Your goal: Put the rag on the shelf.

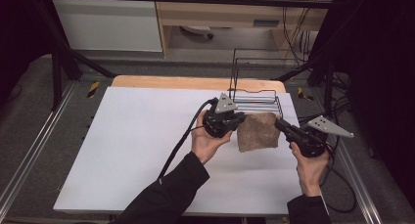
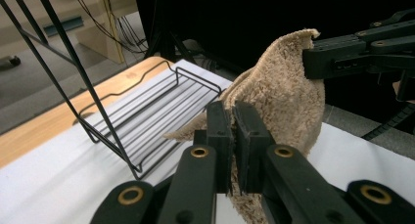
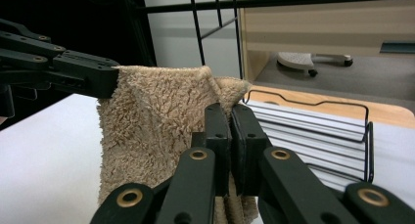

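1. The left tongs were clamped tight on the left edge of the towel; in the left gripper view the jaws pinched a fold of terry with no gap between them.
2. The towel hung between the two tongs, lifted off the white table, just in front of the black wire rack. Its lower part drooped toward the table.
3. It looked soft, light and floppy to me, thick pile, not slippery and not fragile. Corners or the top edge seemed the best hold, kept apart so it stayed spread.
4. The right tongs were closed on the towel's right upper edge; the right gripper view showed the jaws shut over the cloth.
5. The person's hands held both tools from below.
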Demonstrator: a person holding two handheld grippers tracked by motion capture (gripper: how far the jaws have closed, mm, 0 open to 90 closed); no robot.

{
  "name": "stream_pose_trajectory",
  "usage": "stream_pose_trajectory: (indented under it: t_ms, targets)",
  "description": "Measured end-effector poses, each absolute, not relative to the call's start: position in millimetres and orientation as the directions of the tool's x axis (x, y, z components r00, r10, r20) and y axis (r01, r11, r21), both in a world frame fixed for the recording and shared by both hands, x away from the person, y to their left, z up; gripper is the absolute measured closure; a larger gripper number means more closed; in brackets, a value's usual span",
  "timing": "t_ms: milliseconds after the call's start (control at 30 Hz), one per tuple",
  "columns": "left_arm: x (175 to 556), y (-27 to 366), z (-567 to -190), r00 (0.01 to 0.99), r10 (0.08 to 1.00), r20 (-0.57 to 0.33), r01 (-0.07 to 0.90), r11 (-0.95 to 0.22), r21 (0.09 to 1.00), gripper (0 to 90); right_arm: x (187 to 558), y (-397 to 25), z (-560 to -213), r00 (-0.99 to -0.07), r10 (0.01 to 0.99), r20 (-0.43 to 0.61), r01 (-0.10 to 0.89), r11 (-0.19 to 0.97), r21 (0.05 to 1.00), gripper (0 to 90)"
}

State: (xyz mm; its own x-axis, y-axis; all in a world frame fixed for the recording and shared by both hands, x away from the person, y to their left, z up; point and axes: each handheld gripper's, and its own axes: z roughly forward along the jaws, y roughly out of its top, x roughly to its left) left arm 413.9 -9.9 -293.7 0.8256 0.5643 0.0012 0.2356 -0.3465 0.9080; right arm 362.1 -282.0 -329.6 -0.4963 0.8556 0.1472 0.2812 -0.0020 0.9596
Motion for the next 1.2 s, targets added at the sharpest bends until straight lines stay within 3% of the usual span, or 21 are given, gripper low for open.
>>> stream_pose_trajectory:
  t_ms: [1200]
  targets:
    - [445.1,-11.0,-210.2,0.798,0.594,0.099,0.084,-0.272,0.959,85.9,382.0,-271.0,-254.7,-0.438,0.896,0.068,0.044,-0.054,0.998,87.0]
